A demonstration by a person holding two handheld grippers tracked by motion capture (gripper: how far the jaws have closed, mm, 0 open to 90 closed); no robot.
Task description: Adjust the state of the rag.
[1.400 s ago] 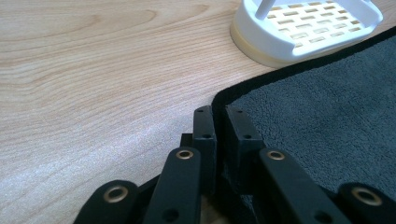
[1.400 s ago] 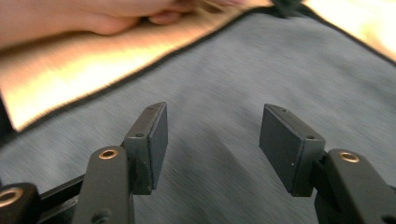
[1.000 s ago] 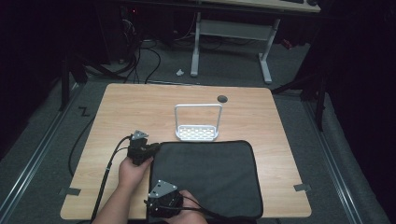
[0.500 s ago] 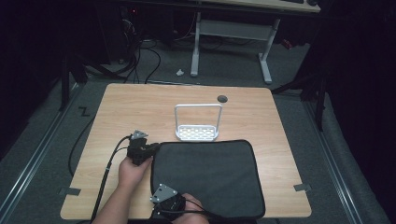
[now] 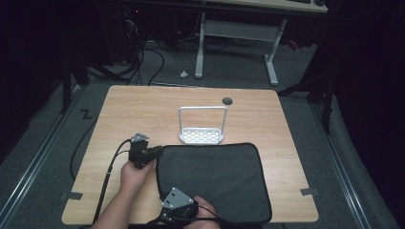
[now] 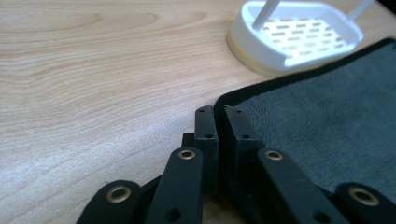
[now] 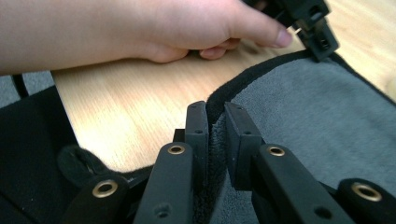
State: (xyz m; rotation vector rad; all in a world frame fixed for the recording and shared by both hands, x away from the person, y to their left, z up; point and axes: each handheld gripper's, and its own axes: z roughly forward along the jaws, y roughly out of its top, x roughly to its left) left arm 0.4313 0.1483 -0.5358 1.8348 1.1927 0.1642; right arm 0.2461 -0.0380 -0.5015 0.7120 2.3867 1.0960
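So a dark grey mat (image 5: 215,181) is spread flat on the near half of the wooden table (image 5: 143,109), with its black-trimmed edge running all the way round. The left gripper (image 5: 154,153) is parked at the mat's far left corner; in the left gripper view (image 6: 219,114) the jaws are seen pressed nearly together right at that corner's trim, though whether any cloth is actually pinched there can't be told. The right gripper (image 7: 215,112) is found at the near left edge of the mat, and its jaws are clamped on the trim, with grey pile squeezed up between them. The left hand (image 7: 154,28) is seen resting on the wood just beyond. A small white slotted rack (image 5: 202,135) with a tall wire handle is set just past the mat's far edge, close to it.
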